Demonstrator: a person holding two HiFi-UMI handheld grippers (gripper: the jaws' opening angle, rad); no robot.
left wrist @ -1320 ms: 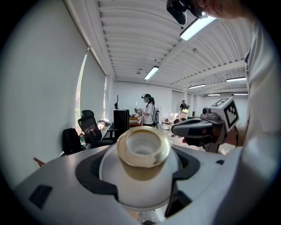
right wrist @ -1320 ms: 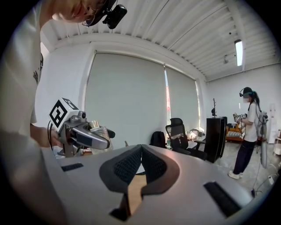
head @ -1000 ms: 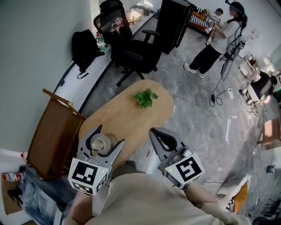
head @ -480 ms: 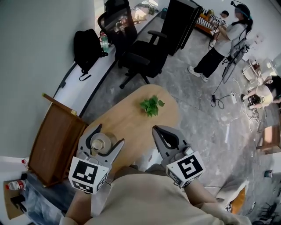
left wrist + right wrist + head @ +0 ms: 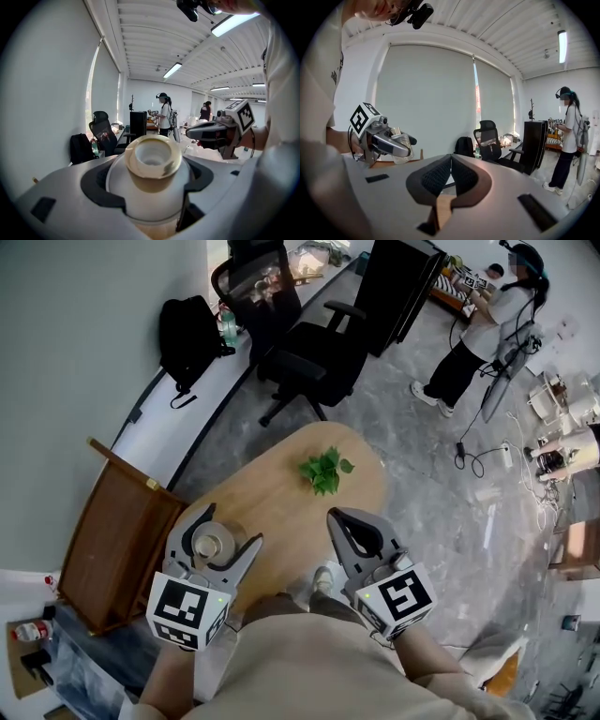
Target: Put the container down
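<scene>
Left tool (image 5: 230, 529) clamped on the container (image 5: 212, 544), held over the near left part of the table (image 5: 281, 507). It has barely moved in the last second, so lowering appears not yet begun. Right tool (image 5: 337, 519) closed, empty. Plant (image 5: 324, 470) well apart, wooden cabinet (image 5: 108, 540) beside the table. The way down looks unobstructed.

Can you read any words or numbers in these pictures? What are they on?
No words or numbers can be read.
Left marker cube: black-and-white squares, no letters.
Right marker cube: the same.
Container: no label shows.
Bottle at lower left: label too small.
</scene>
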